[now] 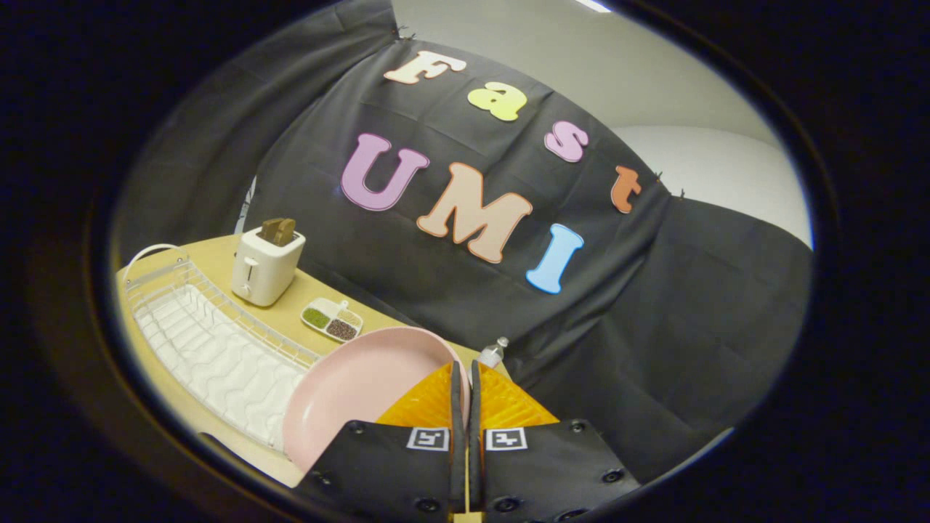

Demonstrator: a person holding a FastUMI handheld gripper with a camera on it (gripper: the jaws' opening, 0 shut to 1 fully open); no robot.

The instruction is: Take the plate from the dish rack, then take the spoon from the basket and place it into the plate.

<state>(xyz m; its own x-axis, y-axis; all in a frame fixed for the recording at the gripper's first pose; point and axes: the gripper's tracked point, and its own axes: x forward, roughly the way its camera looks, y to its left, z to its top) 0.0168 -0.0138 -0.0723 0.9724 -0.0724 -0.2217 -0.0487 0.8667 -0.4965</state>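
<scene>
One tan table (218, 265), dark cloth wall (654, 327).

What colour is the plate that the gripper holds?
Pale pink, seen in the gripper view: the plate is clamped at its rim by the gripper.

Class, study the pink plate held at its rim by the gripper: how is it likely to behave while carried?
The pink plate looks rigid, holding shape from an edge grip. Its smooth, glossy surface may slip between the fingers. Pinched at one rim by the gripper, it probably tends to droop or swing.
</scene>
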